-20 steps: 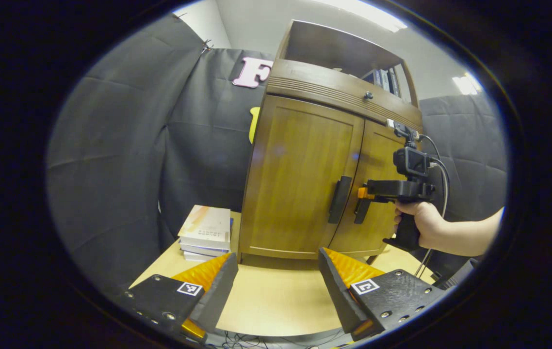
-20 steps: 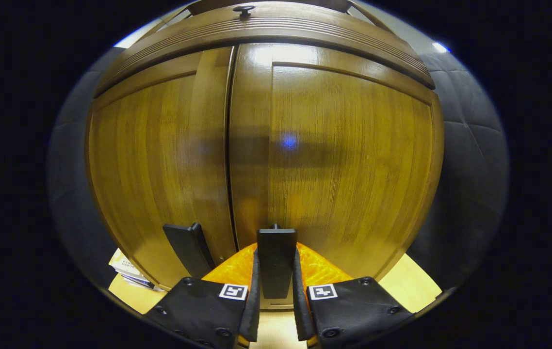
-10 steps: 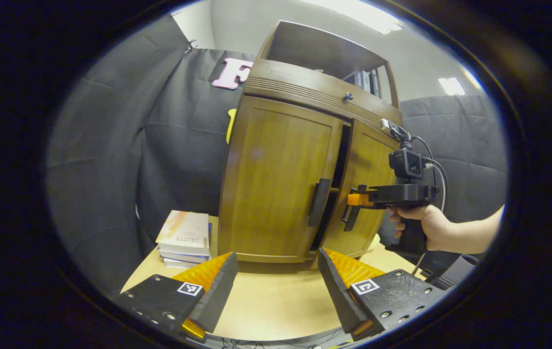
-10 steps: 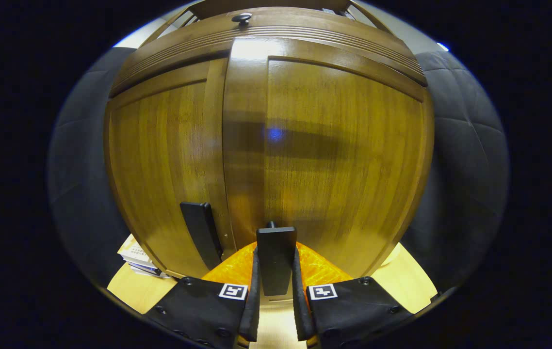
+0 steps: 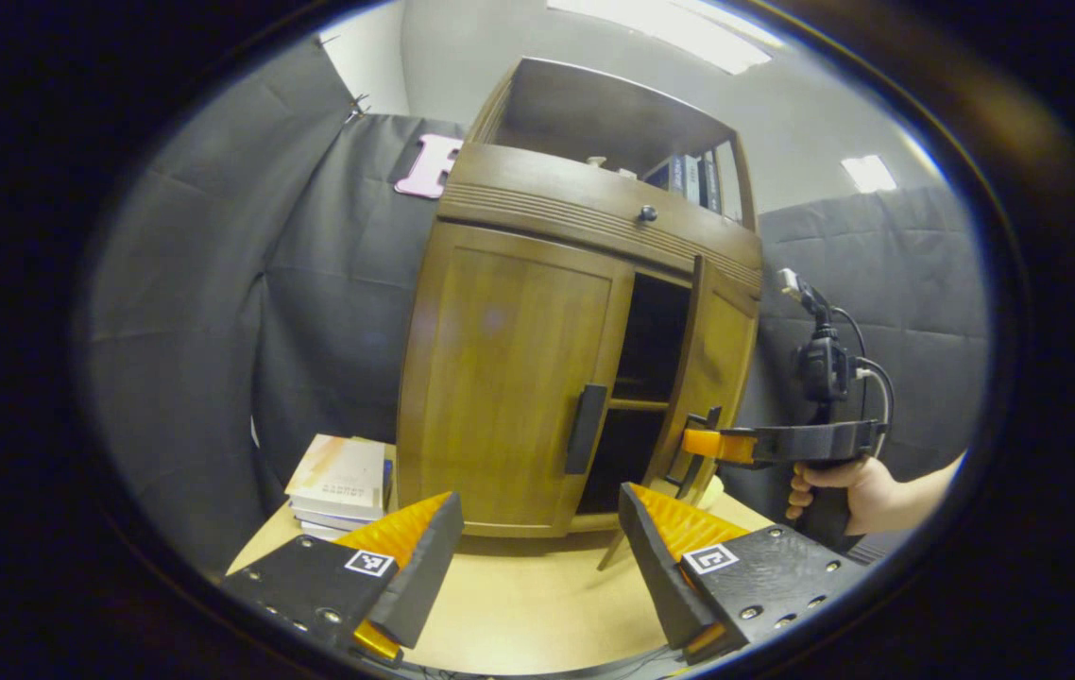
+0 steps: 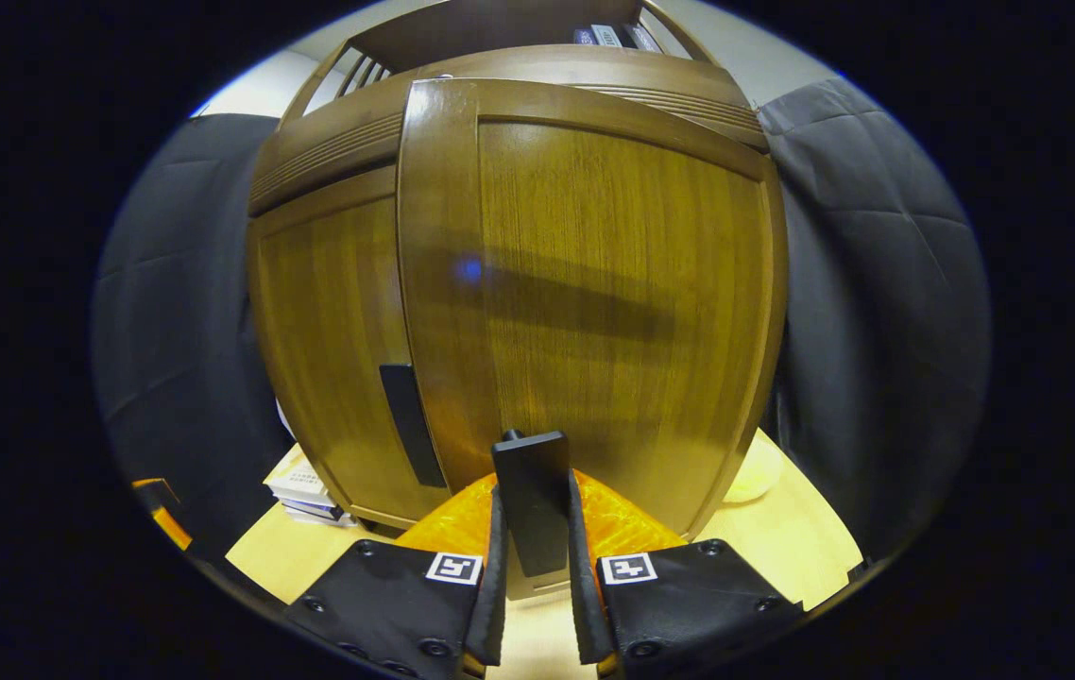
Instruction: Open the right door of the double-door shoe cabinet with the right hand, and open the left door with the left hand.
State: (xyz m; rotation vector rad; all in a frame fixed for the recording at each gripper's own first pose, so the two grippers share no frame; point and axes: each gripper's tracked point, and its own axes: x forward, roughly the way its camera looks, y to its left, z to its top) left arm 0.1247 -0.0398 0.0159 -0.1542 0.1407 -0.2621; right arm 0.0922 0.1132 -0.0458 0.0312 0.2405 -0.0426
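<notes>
— Where does the right gripper point(image 6: 535, 604) stand against the shoe cabinet point(image 5: 594, 208)?

— At the cabinet's right half, clenched on the right door handle point(image 6: 531, 515); both fingers press its sides. The handle is a flat upright bar, long axis vertical. The right door point(image 6: 594, 312) stands swung partway out from the cabinet, with the dark inside showing beside it in the left gripper view.

— And the left one?

— The left gripper point(image 5: 537, 557) hangs low in front of the cabinet, well apart from it, fingers spread wide and holding nothing. The left door point(image 5: 500, 378) sits flush and shut. Its handle point(image 5: 586, 429), also an upright bar, is on the door's inner edge, ahead and above the spread fingers, slightly to their right.

— So what counts next?

— I'd say the left gripper is nearer that handle and must go forward and up to straddle the bar.
</notes>
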